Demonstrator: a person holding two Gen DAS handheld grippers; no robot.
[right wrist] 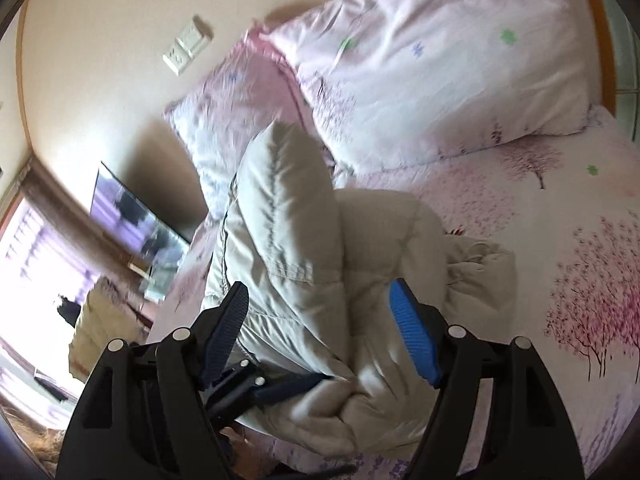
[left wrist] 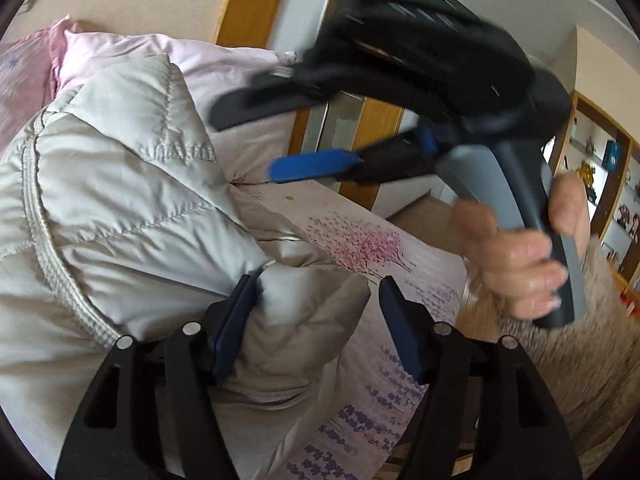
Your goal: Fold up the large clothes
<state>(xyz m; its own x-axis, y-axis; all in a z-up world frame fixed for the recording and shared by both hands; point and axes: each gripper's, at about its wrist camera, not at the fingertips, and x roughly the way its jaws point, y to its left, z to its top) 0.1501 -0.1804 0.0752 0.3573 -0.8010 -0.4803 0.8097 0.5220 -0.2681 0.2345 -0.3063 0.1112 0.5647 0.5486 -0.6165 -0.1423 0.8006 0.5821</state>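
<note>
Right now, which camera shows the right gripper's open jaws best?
The left wrist view: it shows the whole right gripper from the side, jaws apart and empty, above the bed. The right wrist view shows only its own fingers framing the beige quilted jacket.

Both grippers are black plastic frames with silver round screws. The left gripper (left wrist: pixel 316 328) has dark blue ribbed pads, the right gripper (right wrist: pixel 320 332) brighter blue. Grey-and-black pistol handle (left wrist: pixel 536 216), fuzzy tan sleeve (left wrist: pixel 592 344).
</note>
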